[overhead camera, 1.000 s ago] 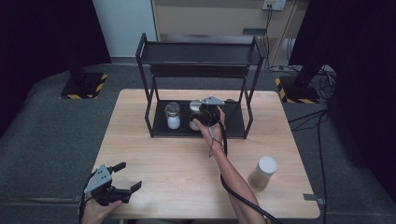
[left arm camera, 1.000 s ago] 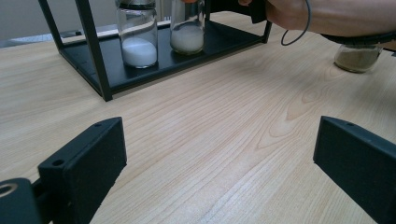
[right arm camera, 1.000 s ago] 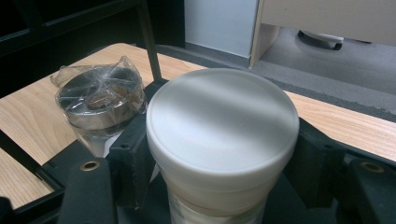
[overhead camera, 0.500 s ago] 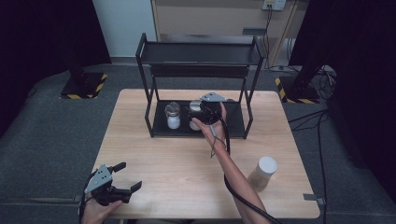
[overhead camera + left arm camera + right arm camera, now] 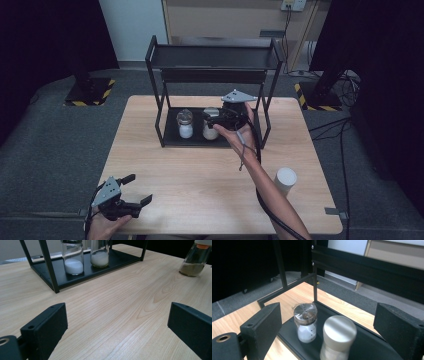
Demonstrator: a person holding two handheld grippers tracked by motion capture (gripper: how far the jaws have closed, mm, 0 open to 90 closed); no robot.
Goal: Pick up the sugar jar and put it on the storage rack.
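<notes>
A black two-tier rack stands at the back of the wooden table. On its lower shelf stand a jar with a wrapped top and a silver-lidded jar, both holding white powder. My right gripper hovers just above the silver-lidded jar. Its jaws have just been opening and stand wide, touching nothing. My left gripper rests open near the table's front left corner, with only bare wood between its jaws.
A third jar with a white cap and brownish contents stands alone at the table's right side. The rack's upper shelf and posts close in around my right gripper. Dark curtains and cables lie beyond the table.
My right gripper went from shut on the silver-lidded jar to open, then rose and drew back from it. The jar stays on the lower shelf. The left gripper has not moved.
</notes>
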